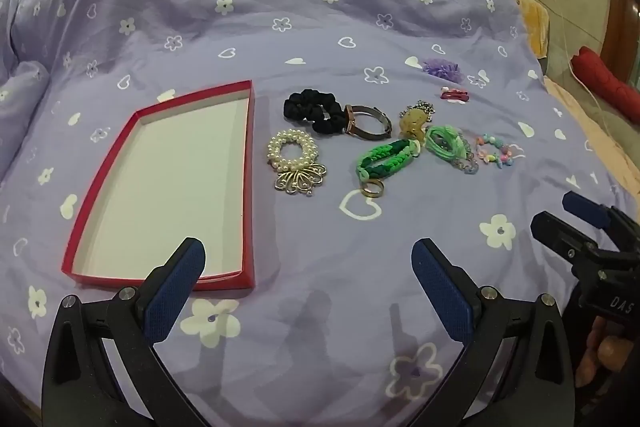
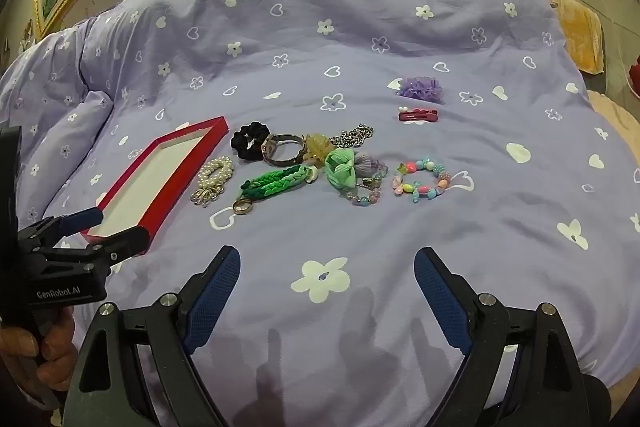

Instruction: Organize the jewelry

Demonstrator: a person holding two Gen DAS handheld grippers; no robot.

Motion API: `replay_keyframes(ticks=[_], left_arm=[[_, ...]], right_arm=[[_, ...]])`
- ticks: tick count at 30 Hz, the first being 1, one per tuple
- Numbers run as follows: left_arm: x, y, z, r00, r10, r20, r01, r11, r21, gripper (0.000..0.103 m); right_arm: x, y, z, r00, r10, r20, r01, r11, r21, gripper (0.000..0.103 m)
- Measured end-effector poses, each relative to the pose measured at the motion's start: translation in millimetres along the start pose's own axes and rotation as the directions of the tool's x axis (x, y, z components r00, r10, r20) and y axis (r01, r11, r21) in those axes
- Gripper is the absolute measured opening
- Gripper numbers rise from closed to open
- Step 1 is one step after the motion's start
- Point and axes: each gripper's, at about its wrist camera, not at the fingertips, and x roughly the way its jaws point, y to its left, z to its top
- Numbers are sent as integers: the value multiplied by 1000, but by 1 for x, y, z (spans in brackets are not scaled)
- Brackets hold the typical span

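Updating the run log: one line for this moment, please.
left gripper: open, empty | right gripper: open, empty | red box: empty | jewelry: all on bedspread

One red tray [image 1: 250, 187], two scrunchies [image 1: 314, 109], three bracelets [image 1: 290, 149], one watch [image 1: 366, 123], one ring [image 1: 373, 189], one hair clip [image 1: 454, 94].

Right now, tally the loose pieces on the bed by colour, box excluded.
Green: 2, braided band, fabric tie
Black: 1, scrunchie
White: 1, pearl bracelet
Purple: 1, flower
Red: 1, clip
Multicolour: 1, bead bracelet
Metal: 3, watch, ring, chain
Total: 10
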Motion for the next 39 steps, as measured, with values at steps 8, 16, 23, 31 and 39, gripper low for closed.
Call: replay_keyframes(ticks=[8, 16, 23, 31, 39], left_arm=[[2, 0, -6, 1000, 1, -3, -1, 1000, -10, 103], [2, 1, -4, 1000, -11, -6, 11, 1000, -13, 103], [2, 2, -3, 1000, -12, -9, 12, 1000, -20, 103], [3, 2, -2, 1000, -12, -8, 12, 1000, -18, 103], [3, 3, -2, 1000, -11, -1, 11, 1000, -24, 103]], right_arm=[[4, 3, -1, 1000, -10, -14, 10, 1000, -3, 91], [2, 3, 1, 1000, -9, -17, 9, 1000, 0, 91], [3, 6, -1, 1000, -14, -11, 14, 1000, -12, 91], [3, 5, 0, 1000, -12, -11, 12, 1000, -10, 91], [3, 5, 0, 1000, -7, -11, 7, 1000, -8, 91]])
